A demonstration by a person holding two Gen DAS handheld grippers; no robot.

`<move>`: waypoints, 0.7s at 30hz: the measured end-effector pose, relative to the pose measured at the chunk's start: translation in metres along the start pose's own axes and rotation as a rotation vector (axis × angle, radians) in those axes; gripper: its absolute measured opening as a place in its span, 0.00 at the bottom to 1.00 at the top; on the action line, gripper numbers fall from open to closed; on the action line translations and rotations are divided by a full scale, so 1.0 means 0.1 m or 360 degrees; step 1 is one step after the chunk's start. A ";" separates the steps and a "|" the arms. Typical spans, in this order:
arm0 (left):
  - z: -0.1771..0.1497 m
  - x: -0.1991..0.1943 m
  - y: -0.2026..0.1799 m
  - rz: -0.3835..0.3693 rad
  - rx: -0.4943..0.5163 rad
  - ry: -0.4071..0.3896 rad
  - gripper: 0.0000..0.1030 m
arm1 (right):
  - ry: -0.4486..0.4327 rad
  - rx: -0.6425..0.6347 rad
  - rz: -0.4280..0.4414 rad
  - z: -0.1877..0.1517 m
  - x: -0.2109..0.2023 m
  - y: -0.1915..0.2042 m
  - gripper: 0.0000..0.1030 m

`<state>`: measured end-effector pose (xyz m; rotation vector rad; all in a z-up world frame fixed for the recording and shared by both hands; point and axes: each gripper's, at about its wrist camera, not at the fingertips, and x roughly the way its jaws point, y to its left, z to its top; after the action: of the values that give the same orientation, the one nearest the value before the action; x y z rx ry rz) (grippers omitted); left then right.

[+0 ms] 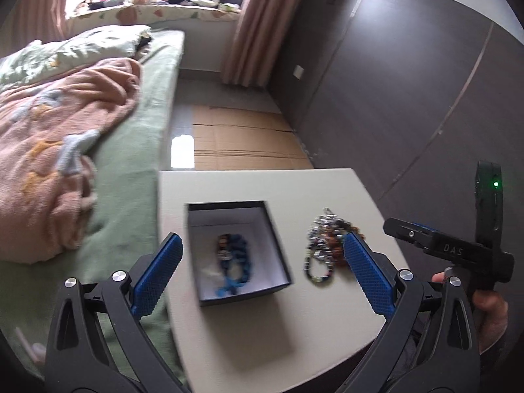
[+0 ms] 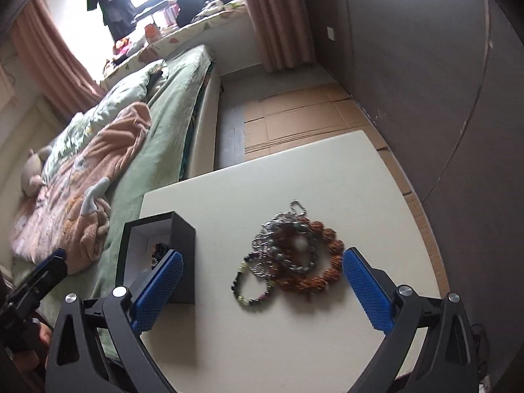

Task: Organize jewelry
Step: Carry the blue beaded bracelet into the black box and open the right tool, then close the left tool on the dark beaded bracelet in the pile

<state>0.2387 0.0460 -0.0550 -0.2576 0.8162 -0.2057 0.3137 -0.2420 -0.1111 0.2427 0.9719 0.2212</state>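
Note:
A black box [image 1: 278, 255] with a white lining sits open on the pale table [image 1: 229, 334]. A blue beaded bracelet [image 1: 234, 258] lies inside it. To the box's right lies a heap of jewelry [image 1: 324, 245]. In the right wrist view this heap is a silver chain [image 2: 288, 226], a brown bead bracelet [image 2: 327, 262] and a dark bracelet with green beads [image 2: 252, 290]. My left gripper [image 1: 262, 238] hangs open above the box and holds nothing. My right gripper [image 2: 262, 253] stands wide open over the heap, its pads clear of it. The box [image 2: 183, 249] is at its left.
A bed with a green sheet [image 1: 131, 170] and a pink blanket [image 1: 65, 137] runs along the table's left edge. Cardboard [image 1: 242, 140] covers the floor beyond the table. A dark wall panel [image 1: 409, 82] stands to the right. A hand [image 1: 488, 311] grips the other tool's handle.

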 end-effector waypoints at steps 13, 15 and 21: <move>0.06 0.55 -0.49 -0.0179 0.0005 0.0218 0.53 | -0.0022 0.0219 0.0039 -0.11 -0.04 -0.71 0.69; 0.07 0.66 -0.55 -0.0215 -0.0011 0.0262 0.47 | -0.0003 0.0249 0.0034 -0.14 -0.01 -0.80 0.63; 0.12 1.02 -0.71 -0.0275 -0.0051 0.0399 0.35 | 0.0063 0.0316 0.0017 -0.21 0.13 -0.97 0.48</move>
<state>0.3095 -0.0484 -0.0956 -0.3374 1.0467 -0.3931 0.3108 -0.3280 -0.1614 0.4264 1.0331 0.1395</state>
